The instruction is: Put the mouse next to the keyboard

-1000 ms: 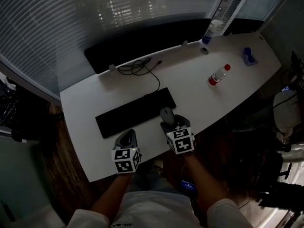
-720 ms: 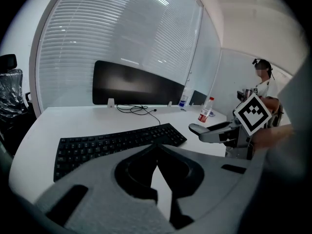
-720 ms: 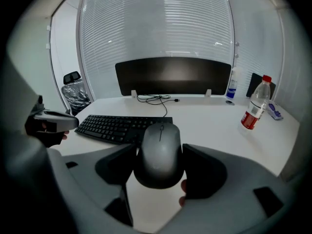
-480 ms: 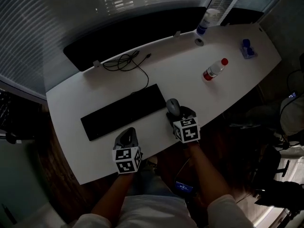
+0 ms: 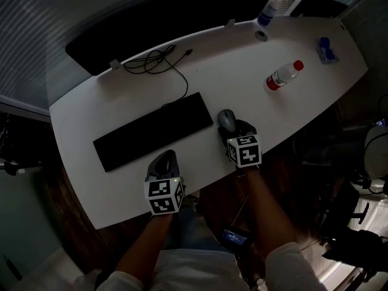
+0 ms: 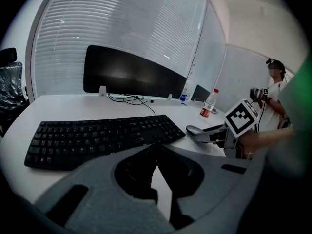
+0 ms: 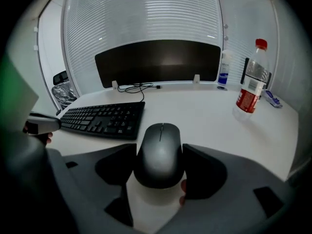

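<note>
My right gripper (image 7: 159,165) squeezes the smooth, round, dark grey mouse (image 7: 158,145) beside the flat black keyboard (image 5: 154,129); my left gripper (image 6: 156,161) is closed, empty.

In the head view the monitor (image 5: 163,23) runs off the top edge, so its upper part is cut off. The rear of the mouse (image 5: 226,119) is hidden under the right gripper (image 5: 234,130), and whether it rests on the table (image 5: 242,71) or hangs just above cannot be told. The small blue thing (image 5: 325,49) at the table's far right corner is too small to name.
</note>
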`<state>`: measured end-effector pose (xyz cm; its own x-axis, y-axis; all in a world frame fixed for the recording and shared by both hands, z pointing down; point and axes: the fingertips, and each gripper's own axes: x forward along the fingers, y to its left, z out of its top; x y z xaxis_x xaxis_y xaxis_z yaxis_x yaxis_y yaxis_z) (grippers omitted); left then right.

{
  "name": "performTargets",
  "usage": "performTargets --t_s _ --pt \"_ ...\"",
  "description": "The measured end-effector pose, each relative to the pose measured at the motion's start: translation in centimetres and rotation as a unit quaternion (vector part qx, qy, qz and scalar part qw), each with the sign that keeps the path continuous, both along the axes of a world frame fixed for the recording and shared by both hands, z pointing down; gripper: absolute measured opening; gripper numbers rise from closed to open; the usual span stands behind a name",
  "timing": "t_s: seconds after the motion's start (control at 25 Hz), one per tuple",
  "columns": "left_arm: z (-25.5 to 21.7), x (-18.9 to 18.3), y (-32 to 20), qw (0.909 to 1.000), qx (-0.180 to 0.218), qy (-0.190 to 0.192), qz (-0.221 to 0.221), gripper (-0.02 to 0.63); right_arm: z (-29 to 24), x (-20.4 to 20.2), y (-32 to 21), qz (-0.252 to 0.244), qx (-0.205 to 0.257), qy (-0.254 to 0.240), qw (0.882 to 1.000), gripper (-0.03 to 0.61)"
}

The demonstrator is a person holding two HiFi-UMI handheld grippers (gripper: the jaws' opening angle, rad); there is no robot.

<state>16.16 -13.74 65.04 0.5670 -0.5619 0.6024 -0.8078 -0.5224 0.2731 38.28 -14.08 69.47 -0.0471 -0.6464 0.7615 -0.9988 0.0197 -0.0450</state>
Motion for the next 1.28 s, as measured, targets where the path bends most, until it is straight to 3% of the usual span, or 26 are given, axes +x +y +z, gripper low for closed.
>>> performTargets --t_s 0.28,0.8,1.28 --pt "0.6 -0.4 0.9 0.9999 -0.007 -0.013 -0.004 0.005 1.0 1.2 -0.2 -0.033 -0.001 0.012 0.999 0.298" --pt "0.4 -0.1 1.2 0.9995 -0.006 -0.026 -0.018 0.005 1.8 1.0 -2.5 -0.095 0.000 -0.010 0.995 0.298" --pt "-0.1 0.1 1.0 0.9991 -0.003 -0.028 -0.033 0.005 1.6 1.1 -2.8 -0.103 0.014 -0.013 0.994 0.299"
